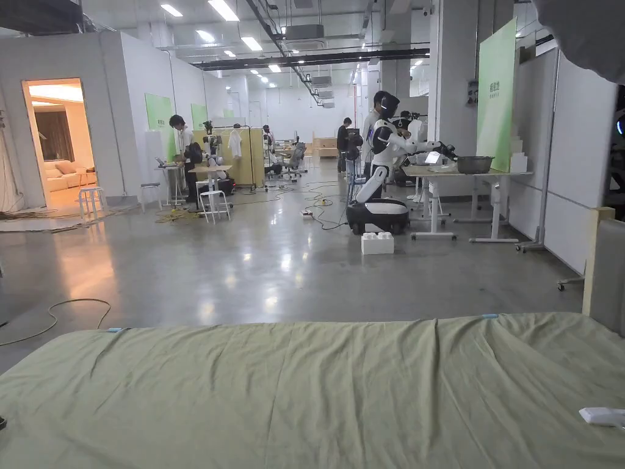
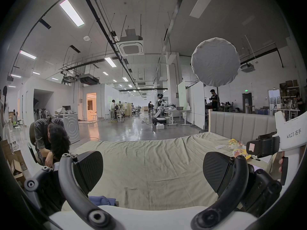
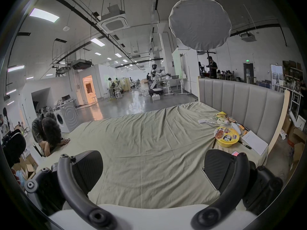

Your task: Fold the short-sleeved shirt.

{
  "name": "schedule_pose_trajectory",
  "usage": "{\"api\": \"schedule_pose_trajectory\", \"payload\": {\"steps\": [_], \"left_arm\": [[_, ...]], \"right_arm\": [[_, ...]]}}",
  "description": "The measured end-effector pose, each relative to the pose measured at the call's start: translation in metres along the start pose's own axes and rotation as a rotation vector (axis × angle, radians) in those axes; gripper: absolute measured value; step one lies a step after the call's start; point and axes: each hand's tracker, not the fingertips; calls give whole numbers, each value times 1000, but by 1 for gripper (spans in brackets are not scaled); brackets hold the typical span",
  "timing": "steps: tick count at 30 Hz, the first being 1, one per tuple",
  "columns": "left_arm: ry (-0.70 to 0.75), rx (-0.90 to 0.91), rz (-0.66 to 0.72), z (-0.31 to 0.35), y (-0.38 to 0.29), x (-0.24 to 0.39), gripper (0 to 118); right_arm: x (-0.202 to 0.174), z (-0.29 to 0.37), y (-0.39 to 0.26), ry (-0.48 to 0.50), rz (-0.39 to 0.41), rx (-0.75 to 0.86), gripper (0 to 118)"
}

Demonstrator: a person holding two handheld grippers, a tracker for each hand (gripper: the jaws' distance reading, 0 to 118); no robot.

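Across the bed [image 1: 305,391] I see a wrinkled green sheet [image 3: 146,144] stretching to a padded grey headboard [image 3: 240,104]. My left gripper [image 2: 152,170] hovers low over the near edge with its fingers [image 2: 89,168] spread wide, grasping nothing. My right gripper [image 3: 153,170] hangs over the sheet too, fingers [image 3: 217,168] likewise released. Just below the left gripper, at the bed's near edge, a bit of blue cloth [image 2: 103,200] peeks out; I cannot tell whether it is the shirt. Near the headboard lie a yellow noodle bowl [image 3: 226,136], some packets [image 3: 221,116] and a white paper [image 3: 255,141]. At the bed's left side a person [image 3: 48,130] slumps forward, head on arms. Beyond the bed, a white humanoid robot [image 1: 381,177] stands at a worktop [image 1: 464,174].
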Motion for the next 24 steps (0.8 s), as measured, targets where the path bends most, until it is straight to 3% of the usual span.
{"api": "schedule_pose_trajectory", "payload": {"steps": [3, 10, 16, 18, 21, 24], "left_arm": [[-1, -4, 0, -1, -1, 1, 118], [-8, -24, 5, -4, -4, 1, 118], [-21, -27, 8, -3, -4, 1, 118], [-25, -25, 5, -3, -4, 2, 118], [-29, -26, 13, -4, -4, 1, 118], [-37, -23, 91, -4, -1, -4, 118]], "right_arm": [[1, -1, 0, -7, 8, -11, 118], [4, 0, 1, -63, -76, -23, 118], [35, 9, -8, 268, -170, 219, 118], [36, 14, -11, 317, -208, 229, 118], [36, 15, -11, 303, -173, 223, 118], [28, 15, -8, 211, -44, 230, 118]]}}
